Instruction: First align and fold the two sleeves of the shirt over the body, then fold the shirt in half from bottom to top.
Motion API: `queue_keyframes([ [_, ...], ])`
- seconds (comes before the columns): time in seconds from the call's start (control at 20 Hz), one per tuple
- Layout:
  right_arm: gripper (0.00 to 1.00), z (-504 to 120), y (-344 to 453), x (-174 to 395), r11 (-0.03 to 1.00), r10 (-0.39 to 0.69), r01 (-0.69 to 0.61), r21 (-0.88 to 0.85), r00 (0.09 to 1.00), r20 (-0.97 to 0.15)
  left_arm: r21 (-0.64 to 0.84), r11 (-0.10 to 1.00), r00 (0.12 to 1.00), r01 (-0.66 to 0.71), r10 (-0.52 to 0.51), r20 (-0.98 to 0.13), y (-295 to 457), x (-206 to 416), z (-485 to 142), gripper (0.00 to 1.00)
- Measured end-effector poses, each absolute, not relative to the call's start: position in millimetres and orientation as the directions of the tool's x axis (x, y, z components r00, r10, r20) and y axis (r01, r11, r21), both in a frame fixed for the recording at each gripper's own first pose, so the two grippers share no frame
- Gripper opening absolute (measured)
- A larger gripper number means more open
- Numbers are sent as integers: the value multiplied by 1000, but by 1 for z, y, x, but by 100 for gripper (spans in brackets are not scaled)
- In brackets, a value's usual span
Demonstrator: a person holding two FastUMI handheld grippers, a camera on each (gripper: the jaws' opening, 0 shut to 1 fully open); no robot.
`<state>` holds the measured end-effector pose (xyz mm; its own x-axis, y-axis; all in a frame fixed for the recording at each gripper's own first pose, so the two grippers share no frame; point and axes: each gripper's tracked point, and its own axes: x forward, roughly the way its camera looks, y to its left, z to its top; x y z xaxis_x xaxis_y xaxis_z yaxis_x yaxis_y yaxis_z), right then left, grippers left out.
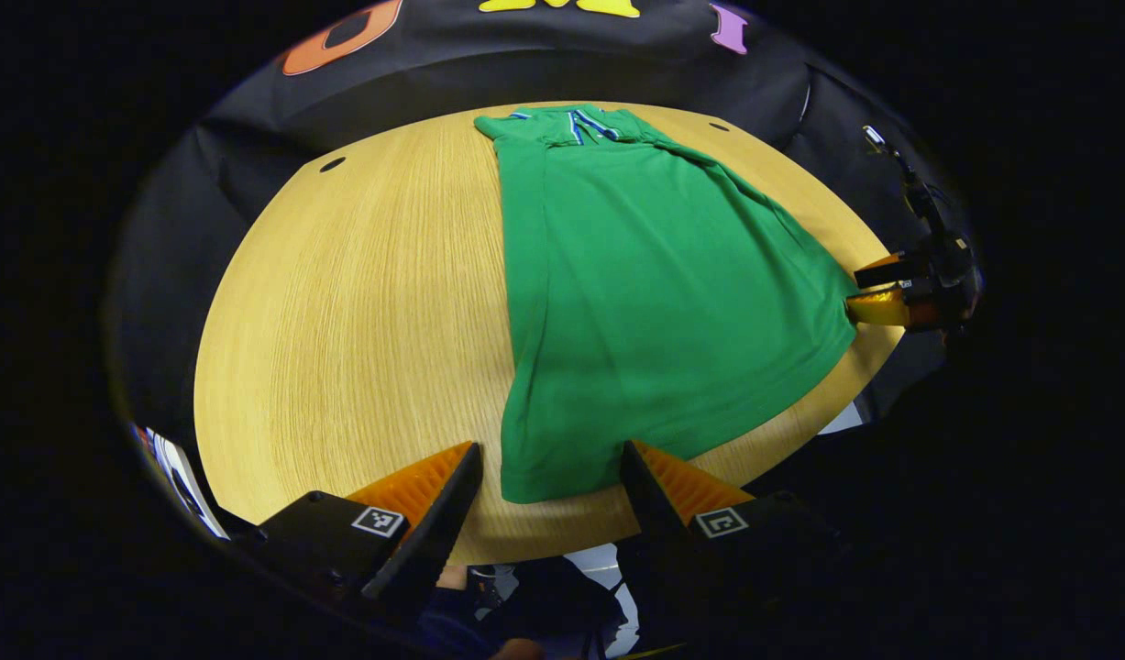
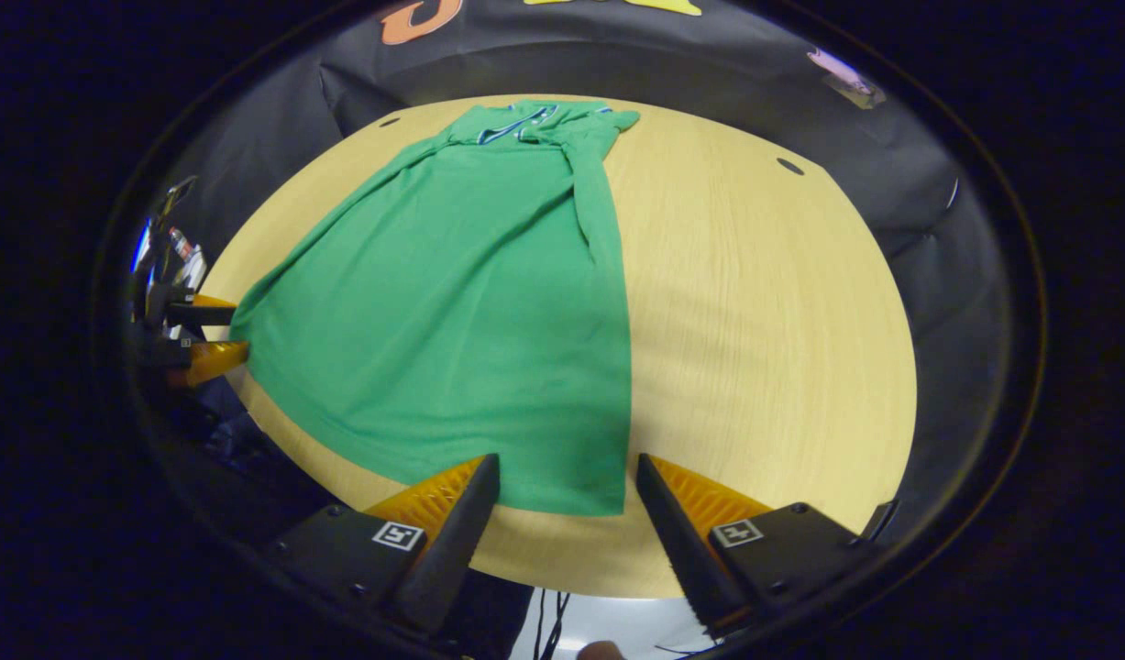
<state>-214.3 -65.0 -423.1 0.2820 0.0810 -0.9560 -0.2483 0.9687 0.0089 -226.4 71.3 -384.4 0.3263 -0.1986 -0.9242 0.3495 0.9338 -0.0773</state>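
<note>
So we had the green shirt [image 1: 654, 302] lying flat on the wooden tabletop [image 1: 360, 312], collar up at the far edge and hem down at the near edge, with both sleeves already folded in over the body. In the left gripper view, our left gripper [image 1: 548, 477] sat at the near edge with its fingers spread apart around the shirt's near left hem corner, not pinching anything. Same deal in the right gripper view: our right gripper [image 2: 567, 486] was spread wide around the near right hem corner. From the left gripper view the right gripper looked to be just touching the hem corner, though we couldn't really tell.
</note>
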Motion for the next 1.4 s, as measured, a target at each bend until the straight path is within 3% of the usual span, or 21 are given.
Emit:
queue_keyframes([
  [0.15,56,-423,-62,-212,971,91,-236,18,299,-950,-80,936,318,342,-195,-928,67,-226,-385,93],
  [0.25,29,-424,-60,-211,975,102,-218,36,303,-948,-91,922,302,377,-215,-929,58,-225,-384,80],
  [0.3,15,-424,-60,-211,976,100,-217,35,299,-949,-98,917,306,387,-229,-924,53,-225,-382,59],
  [0.4,14,-422,-57,-210,972,102,-234,33,289,-952,-109,914,314,390,-244,-918,48,-223,-383,17],
  [0.45,4,-422,-56,-210,971,101,-238,33,280,-955,-130,915,311,381,-259,-914,46,-222,-383,11],
  [0.5,7,-421,-52,-211,968,117,-246,51,262,-958,-177,916,303,360,-295,-906,41,-223,-381,6],
  [0.6,1,-419,-47,-211,967,149,-238,90,246,-958,-221,925,298,310,-316,-901,43,-225,-377,4],
  [0.8,4,-406,-46,-208,970,186,-198,139,241,-952,-255,919,296,301,-344,-891,47,-224,-362,4],
  [1.4,4,-347,-56,-145,973,219,-152,173,369,-903,-303,891,399,339,-428,-811,33,-154,-298,4],
])
